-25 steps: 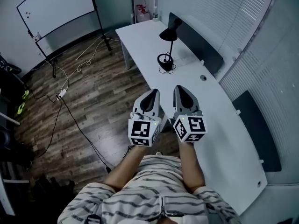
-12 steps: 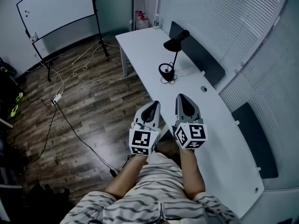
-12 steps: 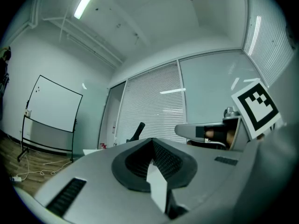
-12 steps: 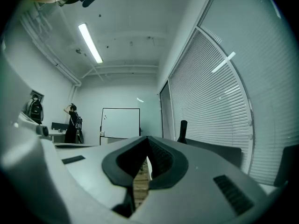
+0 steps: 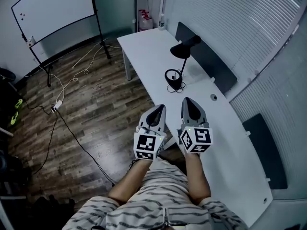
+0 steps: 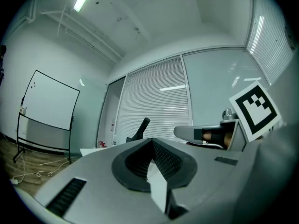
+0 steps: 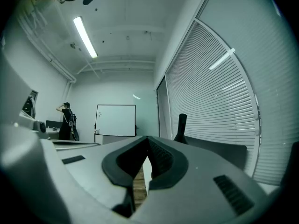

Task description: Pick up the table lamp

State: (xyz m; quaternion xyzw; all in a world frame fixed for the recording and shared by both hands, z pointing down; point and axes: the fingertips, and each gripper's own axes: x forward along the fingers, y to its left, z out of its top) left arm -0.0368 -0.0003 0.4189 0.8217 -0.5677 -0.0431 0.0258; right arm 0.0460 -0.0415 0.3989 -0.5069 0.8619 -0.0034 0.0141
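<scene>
The black table lamp (image 5: 174, 76) stands on the white desk (image 5: 144, 51), with its round base wrapped in its cord and its shade (image 5: 187, 49) tilted up to the right. Both grippers hover side by side near the desk's front edge, short of the lamp. My left gripper (image 5: 156, 111) is shut on nothing and hangs over the desk's left edge. My right gripper (image 5: 189, 104) is shut too, over the desk. The lamp (image 6: 142, 127) rises beyond the shut jaws in the left gripper view, and the lamp (image 7: 181, 127) also shows in the right gripper view.
Dark panels (image 5: 207, 56) line the desk's back edge below window blinds (image 5: 230, 18). A whiteboard (image 5: 48, 8) on a stand and loose cables (image 5: 61, 96) occupy the wooden floor at the left. Bottles (image 5: 161, 20) stand at the desk's far end. A person (image 7: 67, 120) stands far off.
The head view has shifted, so the lamp now sits lower and a little further right in it. Both grippers stay shut, side by side, at much the same distance from it.
</scene>
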